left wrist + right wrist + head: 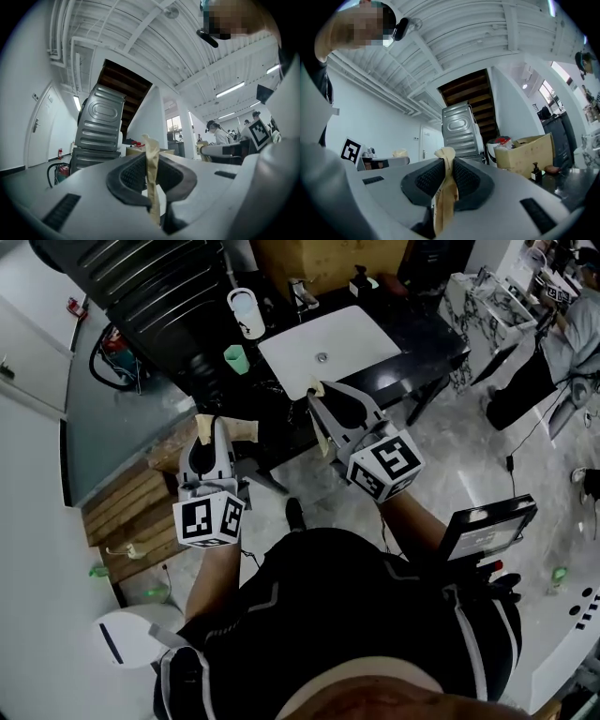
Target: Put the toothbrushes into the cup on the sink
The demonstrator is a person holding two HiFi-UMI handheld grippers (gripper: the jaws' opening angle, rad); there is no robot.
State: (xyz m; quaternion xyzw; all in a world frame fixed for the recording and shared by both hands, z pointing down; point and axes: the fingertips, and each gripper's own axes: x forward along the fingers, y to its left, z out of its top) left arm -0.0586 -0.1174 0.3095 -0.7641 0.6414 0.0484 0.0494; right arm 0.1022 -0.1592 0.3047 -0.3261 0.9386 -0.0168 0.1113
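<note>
step: transport to sink
left gripper: clamped on wrapped toothbrush
right gripper: clamped on second toothbrush
next: align over cup, release

A tall grey metal cabinet stands under a dark wooden staircase, with a white door to its left. A cardboard box sits to its right. A small pump bottle stands at the far edge of a dark counter. A wooden pallet lies on the floor.
</note>
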